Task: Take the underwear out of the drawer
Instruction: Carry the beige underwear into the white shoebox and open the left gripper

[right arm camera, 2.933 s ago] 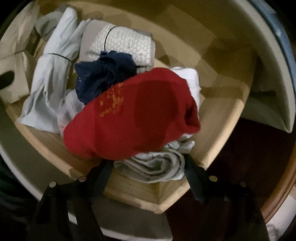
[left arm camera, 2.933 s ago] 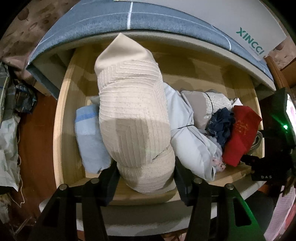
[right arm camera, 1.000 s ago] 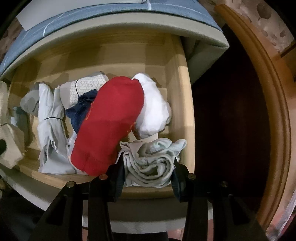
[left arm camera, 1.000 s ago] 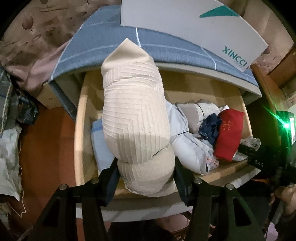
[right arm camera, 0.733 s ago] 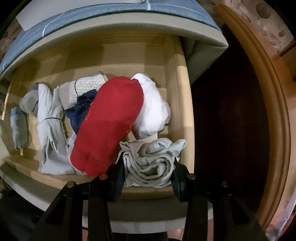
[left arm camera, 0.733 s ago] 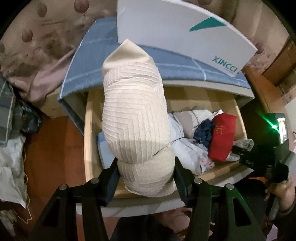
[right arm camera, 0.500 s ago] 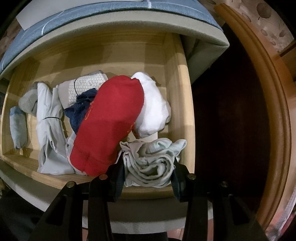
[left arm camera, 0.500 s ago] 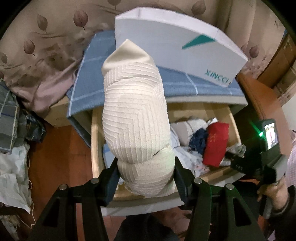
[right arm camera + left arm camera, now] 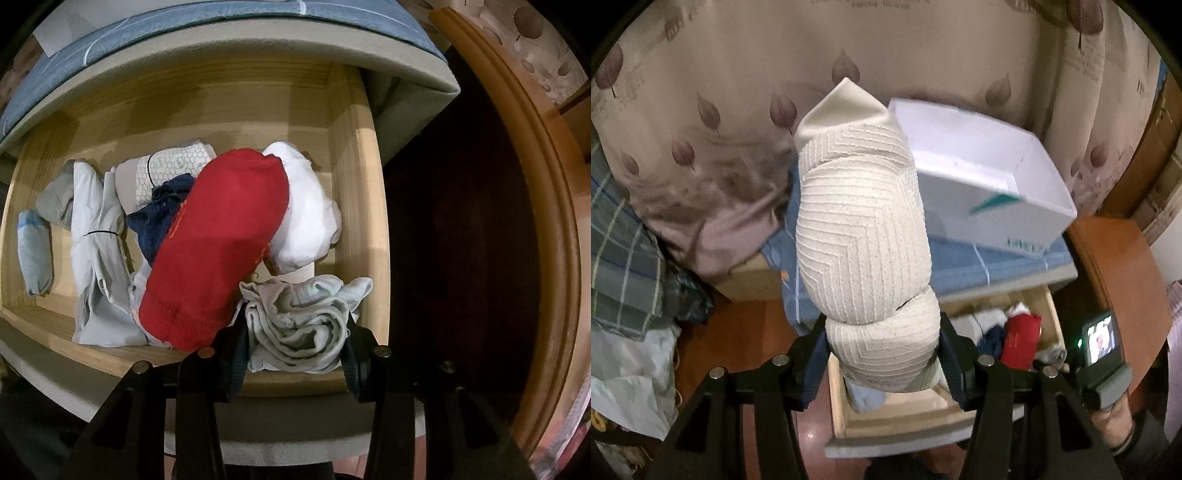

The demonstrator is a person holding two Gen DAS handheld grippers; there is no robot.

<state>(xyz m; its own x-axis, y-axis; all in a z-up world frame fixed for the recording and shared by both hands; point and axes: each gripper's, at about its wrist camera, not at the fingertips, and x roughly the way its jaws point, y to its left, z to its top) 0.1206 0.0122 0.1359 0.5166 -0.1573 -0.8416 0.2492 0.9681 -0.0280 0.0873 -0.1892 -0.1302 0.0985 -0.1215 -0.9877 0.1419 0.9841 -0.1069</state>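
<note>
Overhead now, the left tongs [image 9: 882, 354] are clamped on a cream ribbed roll of underwear [image 9: 862, 236], both pads pressing its lower bulge, and the roll stands up out of the grip with its smooth pointed end at the top. It hangs clear above the wooden drawer [image 9: 849, 410], in front of a leaf-print curtain [image 9: 713, 122] and a white open box [image 9: 990, 184] that sits on a blue checked cloth [image 9: 964, 266].

Down in the drawer, the right tongs [image 9: 293, 354] are closed on a pale grey-white crumpled garment [image 9: 303, 325] at the drawer's front right corner, a pad pushed into each side of it. Just to its left a red folded piece [image 9: 218, 243] leans over a navy lace piece [image 9: 159, 214]. A white bundle [image 9: 310, 218] lies behind the gripped garment, against the right wall. Farther left lie a honeycomb-patterned roll [image 9: 166, 166], a light grey roll tied with a thin black band [image 9: 98, 236] and, near the left wall, a small pale blue roll [image 9: 33, 251].

From the left wrist view, a hand [image 9: 1115, 424] shows at the lower right under the right tongs' body, whose small screen [image 9: 1102, 338] glows beside a green light.
</note>
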